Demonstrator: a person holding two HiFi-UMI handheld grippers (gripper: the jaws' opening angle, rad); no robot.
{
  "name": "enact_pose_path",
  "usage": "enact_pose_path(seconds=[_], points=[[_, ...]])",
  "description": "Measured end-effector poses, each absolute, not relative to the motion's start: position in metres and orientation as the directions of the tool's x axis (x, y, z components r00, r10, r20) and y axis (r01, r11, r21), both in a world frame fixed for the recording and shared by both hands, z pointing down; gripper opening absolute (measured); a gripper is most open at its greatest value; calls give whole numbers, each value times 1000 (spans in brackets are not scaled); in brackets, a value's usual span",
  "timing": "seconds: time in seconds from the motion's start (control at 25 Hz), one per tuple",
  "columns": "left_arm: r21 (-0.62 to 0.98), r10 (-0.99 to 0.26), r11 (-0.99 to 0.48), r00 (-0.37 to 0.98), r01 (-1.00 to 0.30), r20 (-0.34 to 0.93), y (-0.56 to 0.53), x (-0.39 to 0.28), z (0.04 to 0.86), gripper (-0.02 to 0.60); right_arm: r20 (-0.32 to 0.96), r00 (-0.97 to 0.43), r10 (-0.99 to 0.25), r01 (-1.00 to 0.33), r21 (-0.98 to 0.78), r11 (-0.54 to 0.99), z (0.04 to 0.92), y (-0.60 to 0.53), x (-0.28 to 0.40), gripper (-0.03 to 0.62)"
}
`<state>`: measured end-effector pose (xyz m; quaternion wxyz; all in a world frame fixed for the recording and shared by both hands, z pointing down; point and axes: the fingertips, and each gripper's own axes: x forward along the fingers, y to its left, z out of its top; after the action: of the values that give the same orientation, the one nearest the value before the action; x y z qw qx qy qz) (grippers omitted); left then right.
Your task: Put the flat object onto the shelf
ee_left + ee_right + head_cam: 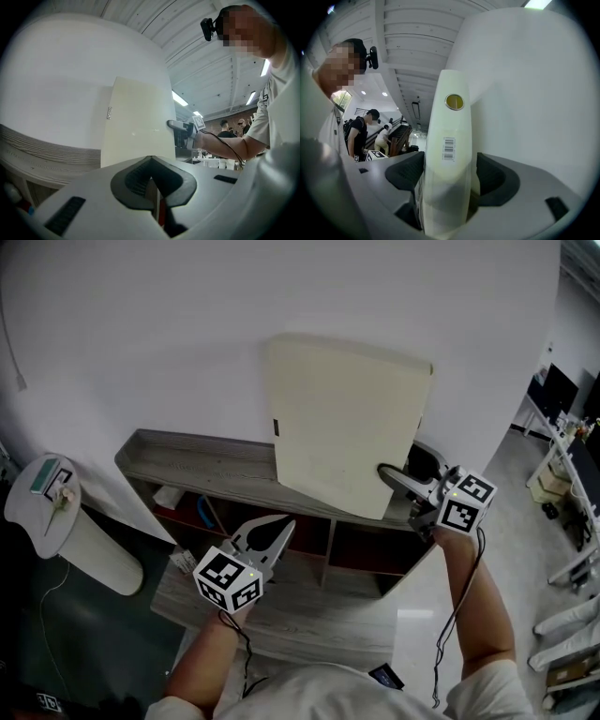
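The flat object (342, 427), a cream panel with rounded corners, stands on edge on the top board of the grey wooden shelf (206, 470), its upper part against the white wall (187, 334). In the head view it fills the middle of the picture toward 12 o'clock

The right tool (389, 474) sits at the panel's 4 o'clock corner, straddling its right edge. One jaw shows in front of the panel; the other is hidden behind it. In the right gripper view the jaws stand wide apart with the panel's thin edge upright between them, and a sliver of wall shows between the edge and the pad at 3 o'clock, so the pads are not clamped on it. That edge carries a barcode label (448, 149) and, toward 12 o'clock from it, a round gold sticker (454, 101)

The left tool (277, 529) hangs at 7 o'clock from the panel, in front of the shelf's lower compartments and well apart from the panel. Its jaws are together at the tips with nothing between them

A white round-topped stand (42, 498) is at 9 o'clock, beside the shelf's left end
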<state>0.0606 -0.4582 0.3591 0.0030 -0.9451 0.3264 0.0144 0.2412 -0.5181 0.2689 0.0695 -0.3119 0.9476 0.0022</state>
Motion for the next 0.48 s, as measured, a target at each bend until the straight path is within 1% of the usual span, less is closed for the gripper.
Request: enact_pose_path(seconds=[0.16, 0.24, 0.32, 0.48], points=[[1, -607, -794, 794, -608, -31, -450, 56, 359, 15, -156, -755, -636, -639, -38, 768, 263, -509, 255, 327], [-8, -605, -796, 795, -606, -36, -443, 53, 358, 15, -163, -709, -686, -693, -14, 720, 263, -502, 263, 327], [-19, -600, -799, 799, -602, -41, -437, 50, 356, 15, -163, -660, -733, -745, 13, 667, 265, -492, 270, 325], [-25, -581, -812, 812, -583, -45, -425, 45, 355, 15, -145, -608, -780, -789, 4, 614, 280, -470, 270, 325]])
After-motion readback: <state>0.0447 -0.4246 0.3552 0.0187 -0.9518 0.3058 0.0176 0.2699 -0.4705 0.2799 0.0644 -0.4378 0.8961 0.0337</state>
